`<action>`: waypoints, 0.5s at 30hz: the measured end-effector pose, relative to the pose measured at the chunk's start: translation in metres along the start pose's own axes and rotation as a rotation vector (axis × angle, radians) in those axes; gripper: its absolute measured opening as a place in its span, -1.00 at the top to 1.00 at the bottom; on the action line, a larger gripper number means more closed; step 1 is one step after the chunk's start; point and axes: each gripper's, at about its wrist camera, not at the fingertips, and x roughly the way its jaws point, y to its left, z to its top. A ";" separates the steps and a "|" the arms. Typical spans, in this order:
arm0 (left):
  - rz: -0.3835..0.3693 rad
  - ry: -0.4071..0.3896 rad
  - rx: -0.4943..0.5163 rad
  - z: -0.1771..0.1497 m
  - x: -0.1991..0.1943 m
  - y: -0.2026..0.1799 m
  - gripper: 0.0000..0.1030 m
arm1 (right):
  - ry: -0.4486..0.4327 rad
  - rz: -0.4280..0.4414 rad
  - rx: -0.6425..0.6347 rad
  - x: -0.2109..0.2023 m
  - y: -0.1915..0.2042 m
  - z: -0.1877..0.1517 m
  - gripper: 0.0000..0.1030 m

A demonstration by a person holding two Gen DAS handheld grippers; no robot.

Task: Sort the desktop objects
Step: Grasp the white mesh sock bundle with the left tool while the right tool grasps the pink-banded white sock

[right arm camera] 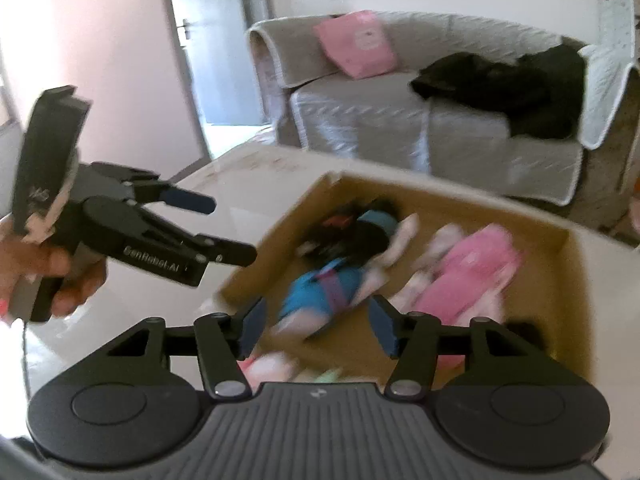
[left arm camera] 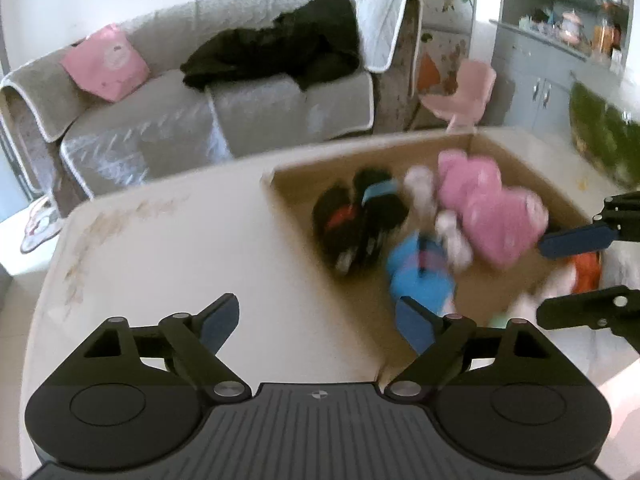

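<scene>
Left gripper [left arm camera: 316, 322] hangs over the bare white surface [left arm camera: 168, 240] by the box's left wall, fingers [left arm camera: 218, 320] spread wide, nothing in them or touching them. The one cardboard box [left arm camera: 304, 232] takes up the surface's right half, reaching toward the far edge. Inside, everything's blurry: two dark dolls [left arm camera: 360, 216], one blue-dressed doll [left arm camera: 420, 272], one pink plush [left arm camera: 492, 208], plus something orange [left arm camera: 586, 274] at the box's right corner. Right gripper [right arm camera: 316, 324] sits above the box's near edge, fingers [right arm camera: 382, 326] also wide apart, empty, with the blue doll between them in its view.
</scene>
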 end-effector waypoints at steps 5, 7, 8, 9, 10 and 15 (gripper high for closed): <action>0.012 0.053 -0.050 -0.037 -0.002 0.010 -0.74 | 0.040 0.059 -0.069 0.026 0.022 -0.020 -0.36; -0.006 0.062 -0.092 -0.045 0.000 0.012 -0.74 | 0.042 0.058 -0.109 0.032 0.028 -0.024 -0.44; -0.011 0.063 -0.106 -0.049 0.001 0.012 -0.74 | 0.044 0.059 -0.125 0.036 0.030 -0.024 -0.45; -0.018 0.064 -0.113 -0.050 0.003 0.011 -0.74 | 0.045 0.064 -0.138 0.039 0.032 -0.023 -0.49; -0.021 0.063 -0.115 -0.051 0.004 0.011 -0.74 | 0.045 0.063 -0.149 0.042 0.033 -0.022 -0.55; -0.034 0.032 -0.094 -0.050 0.003 0.002 -0.74 | 0.067 0.051 -0.172 0.054 0.036 -0.024 -0.60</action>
